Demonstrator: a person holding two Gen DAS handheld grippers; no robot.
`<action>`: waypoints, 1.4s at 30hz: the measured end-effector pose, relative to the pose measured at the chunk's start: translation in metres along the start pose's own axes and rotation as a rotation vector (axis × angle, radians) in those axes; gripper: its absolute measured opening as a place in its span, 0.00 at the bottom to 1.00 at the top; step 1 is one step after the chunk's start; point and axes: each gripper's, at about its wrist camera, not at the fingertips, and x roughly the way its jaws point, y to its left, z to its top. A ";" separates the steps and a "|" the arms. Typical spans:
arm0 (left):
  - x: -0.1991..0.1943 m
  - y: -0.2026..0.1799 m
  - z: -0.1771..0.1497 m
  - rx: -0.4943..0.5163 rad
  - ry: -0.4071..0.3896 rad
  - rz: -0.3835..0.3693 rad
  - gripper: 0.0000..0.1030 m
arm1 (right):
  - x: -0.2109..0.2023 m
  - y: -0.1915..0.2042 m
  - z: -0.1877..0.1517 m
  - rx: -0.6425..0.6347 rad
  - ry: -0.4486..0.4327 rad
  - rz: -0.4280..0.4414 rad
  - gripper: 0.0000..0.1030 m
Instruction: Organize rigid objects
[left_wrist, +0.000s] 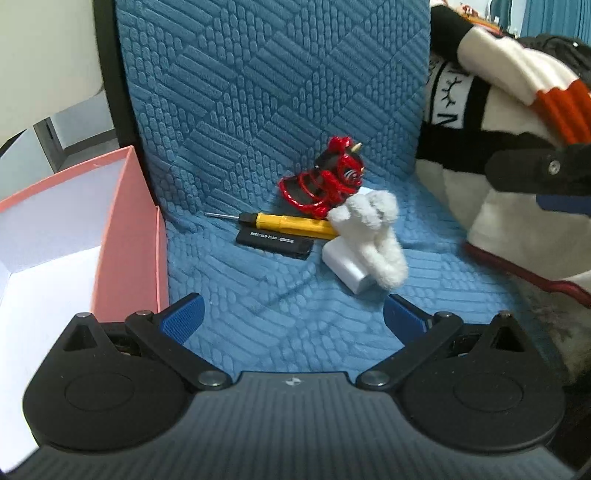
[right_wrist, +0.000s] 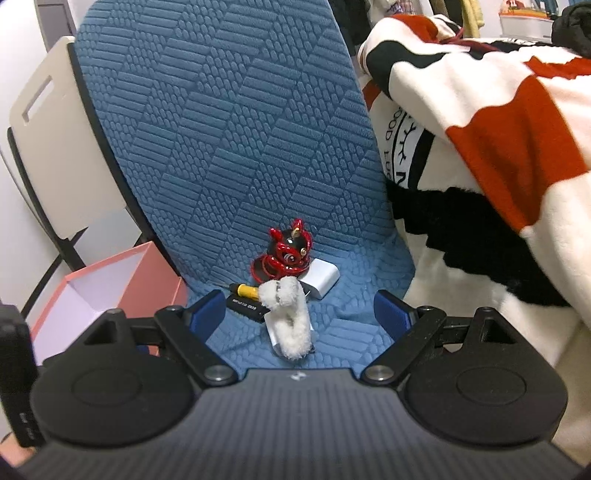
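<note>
Both tools, left tool (left_wrist: 291, 317) and right tool (right_wrist: 300, 314), are held released above the blue chair cushion (left_wrist: 258, 110). Red figurine (left_wrist: 327, 177), yellow screwdriver (left_wrist: 288, 222), black stick (left_wrist: 275, 243) and fluffy white toy (left_wrist: 373, 232) are clustered mid-seat; second white block (right_wrist: 323, 278) is seen only from the right wrist. Pink box (left_wrist: 125, 229) sits left.

Blue quilted seat cushion (left_wrist: 266, 317) carries: red lion-dance figurine (left_wrist: 325, 181), yellow-handled screwdriver (left_wrist: 288, 223), flat black rectangular device (left_wrist: 275, 243), white charger block (left_wrist: 347, 266), pink cardboard box (left_wrist: 125, 229).

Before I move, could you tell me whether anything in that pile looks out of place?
Yes: a fluffy white toy lies draped over the white charger and the yellow screwdriver, soft among rigid things.
</note>
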 end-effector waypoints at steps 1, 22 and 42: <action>0.005 -0.001 0.001 0.009 -0.001 0.004 1.00 | 0.005 0.000 0.001 -0.003 0.002 0.006 0.86; 0.090 0.000 0.026 0.099 0.078 0.082 0.90 | 0.102 0.002 0.010 0.010 0.205 0.051 0.68; 0.153 0.002 0.067 0.306 0.225 0.039 0.99 | 0.138 -0.019 0.009 0.107 0.305 -0.009 0.28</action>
